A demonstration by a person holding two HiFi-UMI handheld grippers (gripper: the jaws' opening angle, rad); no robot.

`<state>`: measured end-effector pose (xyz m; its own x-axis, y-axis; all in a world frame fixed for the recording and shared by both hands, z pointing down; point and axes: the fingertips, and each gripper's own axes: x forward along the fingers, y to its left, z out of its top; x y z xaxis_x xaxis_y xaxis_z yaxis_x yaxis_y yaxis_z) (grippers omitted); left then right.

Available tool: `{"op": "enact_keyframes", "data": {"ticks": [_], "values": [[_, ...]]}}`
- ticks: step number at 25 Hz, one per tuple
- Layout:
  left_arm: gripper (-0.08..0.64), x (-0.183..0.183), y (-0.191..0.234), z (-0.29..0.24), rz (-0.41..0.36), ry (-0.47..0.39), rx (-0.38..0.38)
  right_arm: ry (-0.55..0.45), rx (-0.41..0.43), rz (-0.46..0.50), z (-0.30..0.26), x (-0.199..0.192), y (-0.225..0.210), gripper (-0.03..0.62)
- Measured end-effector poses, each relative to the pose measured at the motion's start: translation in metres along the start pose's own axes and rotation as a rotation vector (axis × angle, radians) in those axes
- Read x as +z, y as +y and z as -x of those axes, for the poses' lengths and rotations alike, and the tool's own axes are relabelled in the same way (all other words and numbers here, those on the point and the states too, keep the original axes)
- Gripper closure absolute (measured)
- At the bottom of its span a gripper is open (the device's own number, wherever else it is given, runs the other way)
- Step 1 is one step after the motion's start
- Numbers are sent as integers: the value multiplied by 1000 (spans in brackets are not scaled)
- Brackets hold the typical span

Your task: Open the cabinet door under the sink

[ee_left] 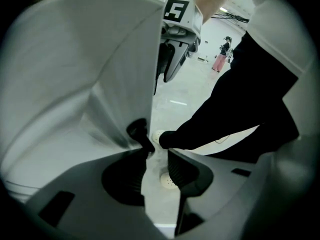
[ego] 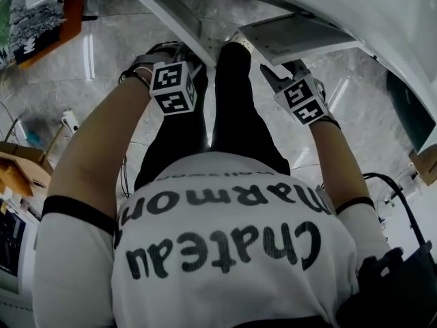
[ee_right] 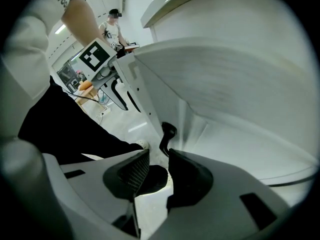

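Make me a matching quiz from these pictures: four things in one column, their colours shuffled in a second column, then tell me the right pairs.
Things:
1. cabinet door
2. door handle
3. floor
4. marker cube

Colours:
A. black
B. grey, marbled
C. black and white squares
D. plain white

Pairs: 1-D, 2-A, 3-B, 4-C

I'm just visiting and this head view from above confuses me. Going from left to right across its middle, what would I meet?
In order: left gripper's marker cube → black trouser leg of the person → right gripper's marker cube.
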<state>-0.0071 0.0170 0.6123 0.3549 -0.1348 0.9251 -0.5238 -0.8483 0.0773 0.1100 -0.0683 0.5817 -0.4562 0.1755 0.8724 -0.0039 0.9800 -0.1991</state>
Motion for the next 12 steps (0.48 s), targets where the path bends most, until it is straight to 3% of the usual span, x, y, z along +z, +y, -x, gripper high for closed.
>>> {"op": "enact_keyframes", "data": {"ticks": [6, 12], "values": [[446, -13, -7, 1, 0, 35, -4, 45, -3, 32, -1, -9, 3, 485], [446, -38, -20, 6, -48, 82, 10, 100, 5, 85, 4, -24, 12, 485]]}}
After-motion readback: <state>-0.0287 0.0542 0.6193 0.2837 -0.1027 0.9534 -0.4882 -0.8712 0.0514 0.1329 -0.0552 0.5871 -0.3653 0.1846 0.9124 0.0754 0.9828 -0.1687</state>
